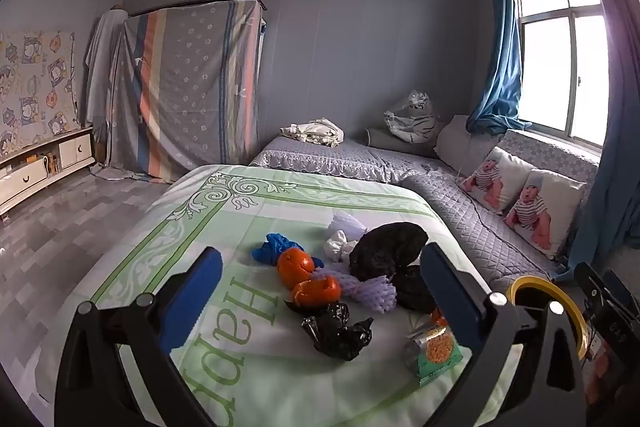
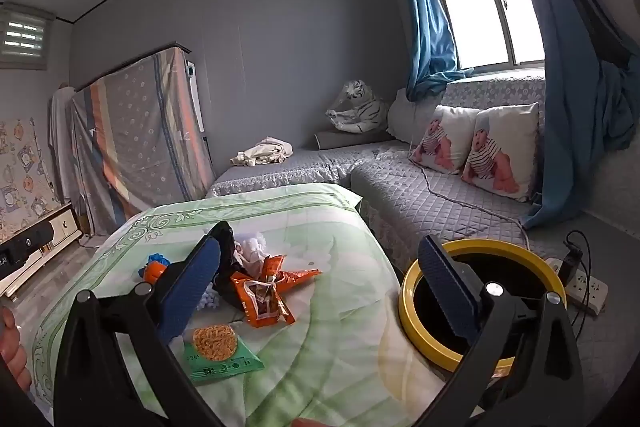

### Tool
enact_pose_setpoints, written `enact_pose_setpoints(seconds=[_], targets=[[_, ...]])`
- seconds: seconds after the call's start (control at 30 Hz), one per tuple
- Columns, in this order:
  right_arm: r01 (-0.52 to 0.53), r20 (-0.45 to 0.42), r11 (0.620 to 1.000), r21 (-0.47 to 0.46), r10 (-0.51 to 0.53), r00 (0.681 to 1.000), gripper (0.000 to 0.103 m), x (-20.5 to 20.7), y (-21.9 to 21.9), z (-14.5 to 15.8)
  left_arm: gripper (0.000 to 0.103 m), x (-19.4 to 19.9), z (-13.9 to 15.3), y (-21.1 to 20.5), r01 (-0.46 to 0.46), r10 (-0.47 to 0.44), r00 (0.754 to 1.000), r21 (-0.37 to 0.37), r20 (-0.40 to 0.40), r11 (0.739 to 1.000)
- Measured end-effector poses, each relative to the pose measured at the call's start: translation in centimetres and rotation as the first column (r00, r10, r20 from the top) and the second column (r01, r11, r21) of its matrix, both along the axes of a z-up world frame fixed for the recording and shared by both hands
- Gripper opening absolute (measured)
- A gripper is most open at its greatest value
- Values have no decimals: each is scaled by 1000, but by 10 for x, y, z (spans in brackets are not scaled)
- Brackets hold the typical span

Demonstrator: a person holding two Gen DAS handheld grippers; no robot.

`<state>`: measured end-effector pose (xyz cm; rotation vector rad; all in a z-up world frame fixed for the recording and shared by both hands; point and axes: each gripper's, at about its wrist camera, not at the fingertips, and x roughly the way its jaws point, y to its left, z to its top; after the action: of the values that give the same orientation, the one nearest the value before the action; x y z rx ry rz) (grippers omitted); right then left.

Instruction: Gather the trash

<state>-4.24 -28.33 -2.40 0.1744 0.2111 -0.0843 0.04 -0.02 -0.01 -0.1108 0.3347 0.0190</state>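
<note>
A pile of trash lies on the green-and-white cloth (image 1: pixel 240 211): two pieces of orange peel (image 1: pixel 297 265), blue plastic (image 1: pixel 272 247), purple foam netting (image 1: pixel 372 291), crumpled black bags (image 1: pixel 338 331), white tissue (image 1: pixel 338 245) and a green snack packet (image 1: pixel 434 351). My left gripper (image 1: pixel 320 295) is open and empty, hovering above the pile. My right gripper (image 2: pixel 320 279) is open and empty, above an orange snack wrapper (image 2: pixel 264 297) and the green packet (image 2: pixel 220 353). A yellow-rimmed bin (image 2: pixel 408 303) stands at the table's right edge, under the right finger (image 2: pixel 448 291).
A grey quilted sofa (image 2: pixel 420 195) with two baby-print cushions (image 2: pixel 500 151) runs behind and to the right. A power strip (image 2: pixel 588 289) with cables lies right of the bin. A covered wardrobe (image 1: pixel 184 91) and a low cabinet (image 1: pixel 44 163) stand at the left.
</note>
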Motion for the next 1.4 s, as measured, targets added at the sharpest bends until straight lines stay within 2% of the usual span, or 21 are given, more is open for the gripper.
enact_pose_setpoints(seconds=[0.03, 0.07, 1.4], targets=[[1, 4, 1000, -1, -1, 1000, 95, -2, 1, 1, 96, 0, 0, 0, 2, -2, 1000, 0, -1, 1000], [-5, -27, 1000, 6, 5, 1000, 95, 5, -1, -1, 96, 0, 0, -1, 4, -4, 1000, 1, -2, 1000], [-24, -49, 1000, 16, 25, 998, 95, 13, -1, -10, 96, 3, 0, 2, 0, -1, 1000, -21, -8, 1000]])
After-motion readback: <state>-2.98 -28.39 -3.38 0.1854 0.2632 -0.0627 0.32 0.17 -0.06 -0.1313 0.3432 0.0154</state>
